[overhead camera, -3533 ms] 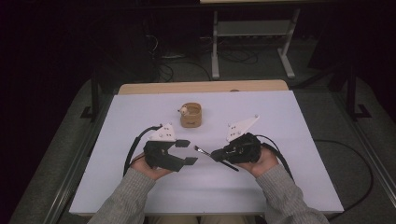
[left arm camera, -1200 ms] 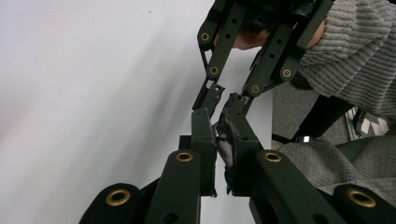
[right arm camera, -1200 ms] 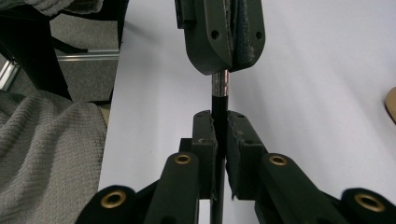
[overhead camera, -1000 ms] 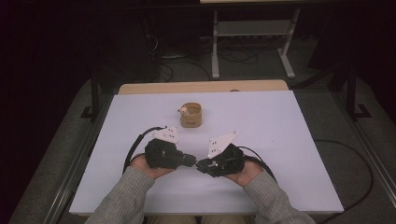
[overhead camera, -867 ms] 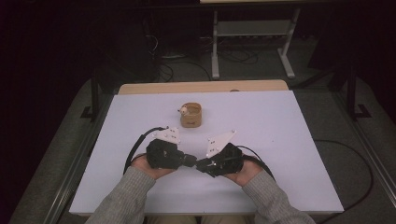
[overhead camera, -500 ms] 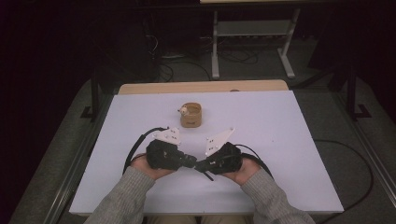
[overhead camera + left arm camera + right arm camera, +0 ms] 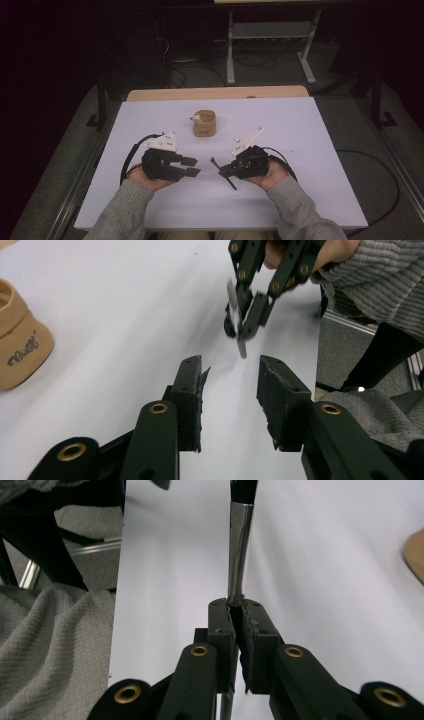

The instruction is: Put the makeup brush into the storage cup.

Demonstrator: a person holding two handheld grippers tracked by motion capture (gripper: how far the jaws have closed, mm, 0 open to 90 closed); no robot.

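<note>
**Right claw grips a thin stick; left claw empty**

On the white table [image 7: 310, 130], the right gripper [image 7: 223, 170] has its jaws pressed tight on a thin stick [image 7: 239, 550] with a metal sleeve and dark tip; what kind of tool it is stays unclear, its far end cut off in the right gripper view. The left gripper [image 7: 192, 167], at 9 o'clock from it, stands apart, jaws spread with nothing between. A tan cup [image 7: 204, 123] sits at 12 o'clock from both; its contents are hard to make out.
</note>
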